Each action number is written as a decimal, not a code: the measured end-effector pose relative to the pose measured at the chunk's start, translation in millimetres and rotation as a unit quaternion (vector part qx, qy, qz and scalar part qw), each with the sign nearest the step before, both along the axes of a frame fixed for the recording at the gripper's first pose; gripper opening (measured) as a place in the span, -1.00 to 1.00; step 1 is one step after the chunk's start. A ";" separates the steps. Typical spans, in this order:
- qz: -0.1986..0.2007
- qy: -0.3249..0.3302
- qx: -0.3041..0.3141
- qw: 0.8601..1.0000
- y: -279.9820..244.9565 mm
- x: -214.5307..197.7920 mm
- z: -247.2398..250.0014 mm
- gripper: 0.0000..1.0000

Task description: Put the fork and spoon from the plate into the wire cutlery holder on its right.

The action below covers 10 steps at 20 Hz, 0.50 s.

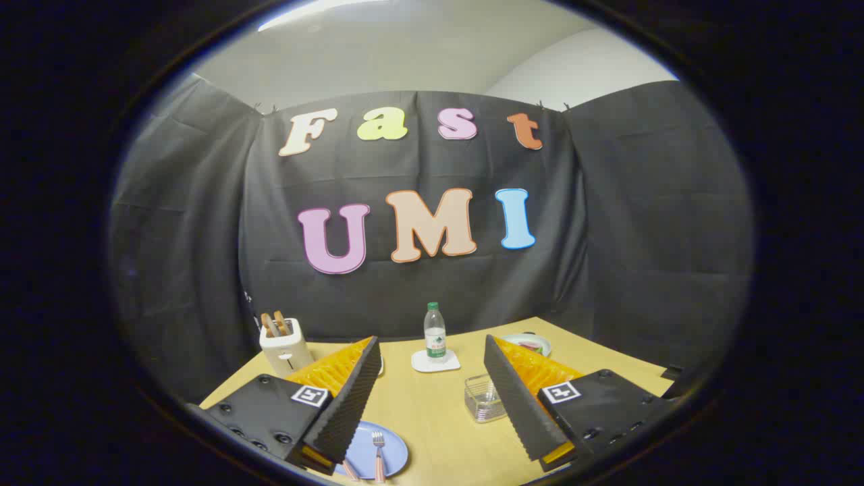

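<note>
Table (pixel 432 418): light wood, backed by black cloth wall. Gripper (pixel 432 398): fingers wide apart, holding nothing, raised above the tabletop. Toaster (pixel 285 345): beyond the left finger, bread in its slots. Plate (pixel 388 451): blue, beside the left fingertip. Wire cutlery holder (pixel 483 398): right of the plate, against the right finger. Water bottle (pixel 435 332): upright on a white coaster (pixel 435 362), beyond the fingers. Fork (pixel 379 455): on the plate, long axis running near-to-far, tines pointing away. Spoon (pixel 349 470): handle only visible, beside the fork.

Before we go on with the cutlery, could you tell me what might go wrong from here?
The gripper is open and holds nothing. The fork lies flat on the blue plate, so it may slip from the fingers. The wire cutlery holder looks light and might tip.
</note>
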<state>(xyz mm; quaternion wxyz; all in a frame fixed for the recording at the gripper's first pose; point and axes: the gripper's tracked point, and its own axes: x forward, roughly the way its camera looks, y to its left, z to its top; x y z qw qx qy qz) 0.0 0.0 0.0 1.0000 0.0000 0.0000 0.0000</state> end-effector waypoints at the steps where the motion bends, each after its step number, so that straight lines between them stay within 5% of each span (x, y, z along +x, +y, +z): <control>1: -0.002 0.000 0.001 1.000 0.9 -0.5 0.8 0.96; 10: -0.021 0.001 -0.007 1.000 8.4 -5.5 -3.5 0.96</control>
